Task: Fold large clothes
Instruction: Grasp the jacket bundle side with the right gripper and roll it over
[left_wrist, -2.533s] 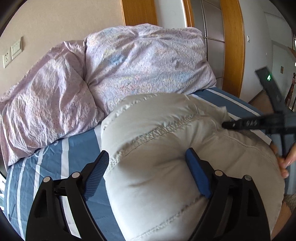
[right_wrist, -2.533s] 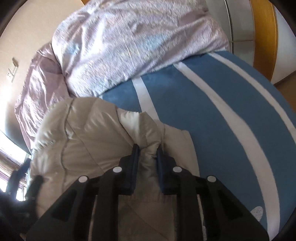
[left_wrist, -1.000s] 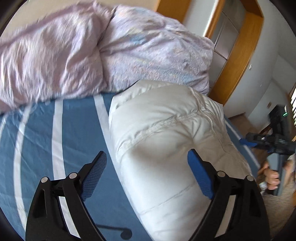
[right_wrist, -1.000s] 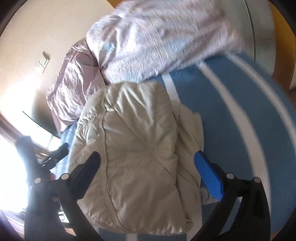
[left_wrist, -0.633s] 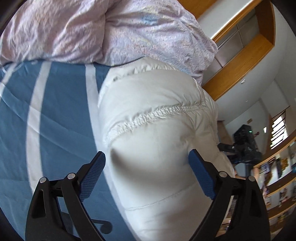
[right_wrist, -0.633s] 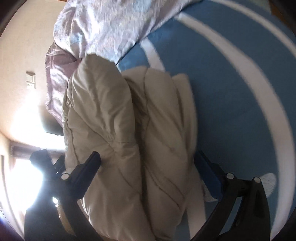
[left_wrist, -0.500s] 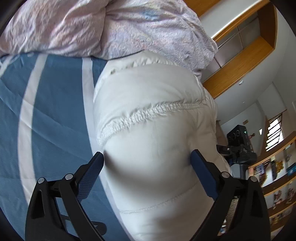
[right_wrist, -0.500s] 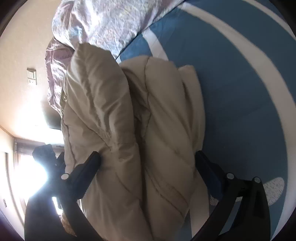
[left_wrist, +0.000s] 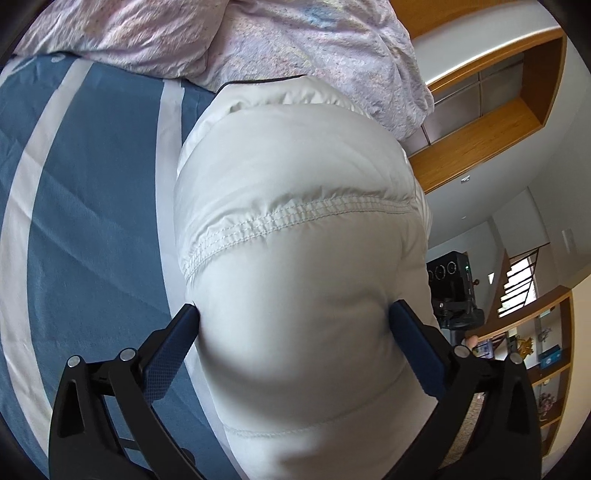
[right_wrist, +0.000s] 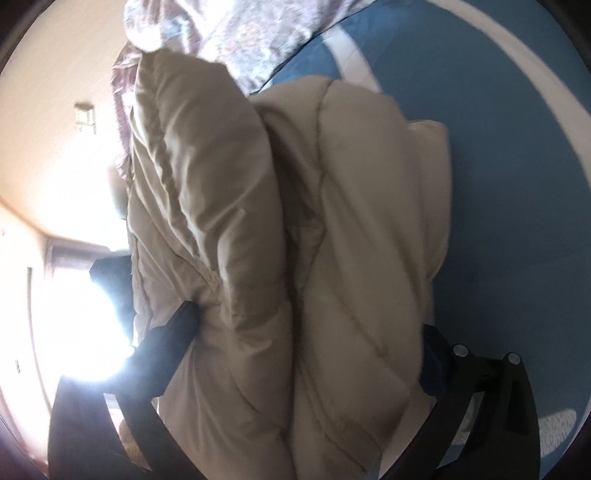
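A folded pale beige puffer jacket (left_wrist: 295, 229) lies as a thick bundle on the blue bed. In the left wrist view my left gripper (left_wrist: 295, 325) is wide open, and the bundle's near end bulges between the two blue fingers, touching both pads. In the right wrist view the jacket (right_wrist: 295, 240) shows as stacked puffy layers, and my right gripper (right_wrist: 306, 325) is also wide open, with its fingers around the opposite end of the bundle. The right gripper's right finger (right_wrist: 432, 358) is partly hidden behind the cloth.
The blue sheet with white stripes (left_wrist: 92, 177) spreads to the left of the jacket. A crumpled lilac duvet (left_wrist: 258, 40) lies at the head of the bed, touching the jacket's far edge. A wooden door frame (left_wrist: 491, 122) and shelves (left_wrist: 546, 350) stand beyond the bed.
My right gripper opened and let go of the jacket edge. Both open grippers then moved in on the folded bundle from opposite ends, and its ends now sit between the fingers.
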